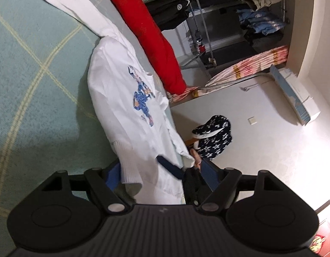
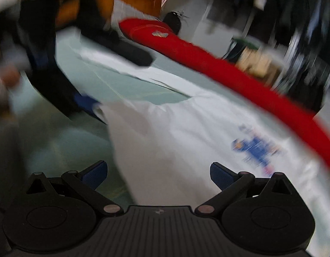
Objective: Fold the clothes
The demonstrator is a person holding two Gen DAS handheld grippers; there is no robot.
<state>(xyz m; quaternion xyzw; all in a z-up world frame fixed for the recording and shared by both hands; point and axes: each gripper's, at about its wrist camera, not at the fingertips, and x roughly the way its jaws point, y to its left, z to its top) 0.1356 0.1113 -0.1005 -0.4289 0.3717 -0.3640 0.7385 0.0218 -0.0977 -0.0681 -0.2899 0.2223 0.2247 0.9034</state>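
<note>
Left wrist view: the left hand-held gripper (image 1: 160, 176) looks spread wide around the hem of the white sweatshirt (image 1: 130, 107), which lies on the green bed (image 1: 36, 75) beside a red garment (image 1: 152, 34). Right hand-held gripper (image 2: 158, 172) is released, hovering over the sweatshirt; that view's blurry.

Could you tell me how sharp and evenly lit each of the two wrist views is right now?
Left wrist view: mostly sharp, the blue print on the white shirt crisp; glare washes out the pale floor at right, and fisheye bends the edges. Right wrist view: heavy motion blur smears the red garment and shirt print, though the right gripper itself stays sharp.
</note>
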